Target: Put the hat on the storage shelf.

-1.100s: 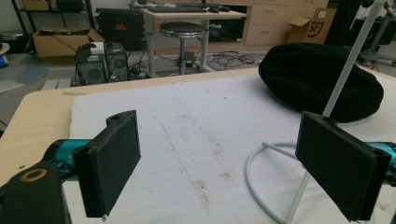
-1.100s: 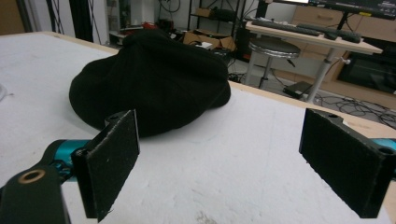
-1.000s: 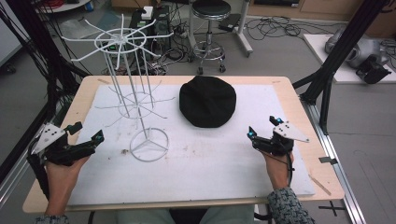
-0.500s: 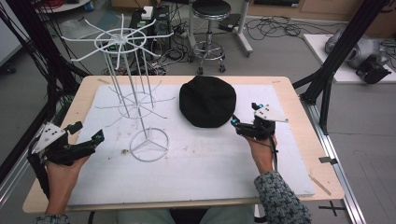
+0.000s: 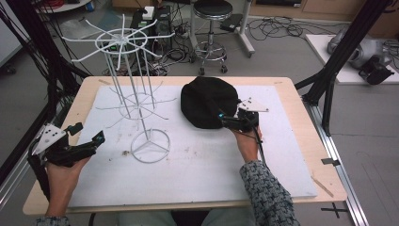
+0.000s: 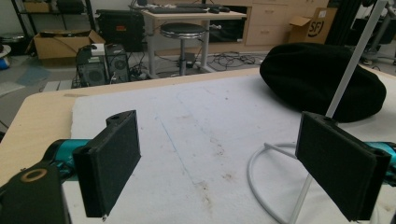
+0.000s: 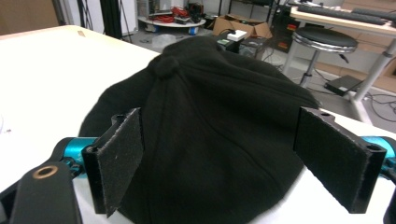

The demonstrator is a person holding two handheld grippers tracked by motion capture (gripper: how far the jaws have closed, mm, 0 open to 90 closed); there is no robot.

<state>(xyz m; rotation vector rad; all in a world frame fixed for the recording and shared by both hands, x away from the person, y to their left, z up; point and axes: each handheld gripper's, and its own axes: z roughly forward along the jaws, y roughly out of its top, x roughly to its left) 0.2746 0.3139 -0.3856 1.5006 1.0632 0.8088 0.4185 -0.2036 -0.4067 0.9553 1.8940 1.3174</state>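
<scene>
Moved: right claw (image 5: 225,120) has slid in from the right edge of the desk (image 5: 301,141) to the near rim of the black hat (image 5: 207,101); left claw (image 5: 87,141) hasn't budged.
Right claw state: jaws spread wide, just started closing a touch, hat fabric between them but pads not pressing on it.
Left claw state: jaws spread, nothing between them, parked near the desk's left edge just beside the base ring of the wire rack (image 5: 149,146).
Hat: lies crown-up on the white mat (image 5: 197,165), at the far middle of the desk, right of the rack, well apart from its pole.
Step (my read): about to pinch the hat's near edge, probably to lift it toward the rack.
Risk 1: soft fabric, so I may pinch only a thin fold and it slips out on the lift.
Risk 2: jaws sit low, so the pads could drag the mat.
Risk 3: light rack, so a swinging hat could tip it.
Hidden: hat's far rim and underside.
Unclear: in the high view the right claw tips merge with the black fabric, so whether they touch it I can't tell.
</scene>
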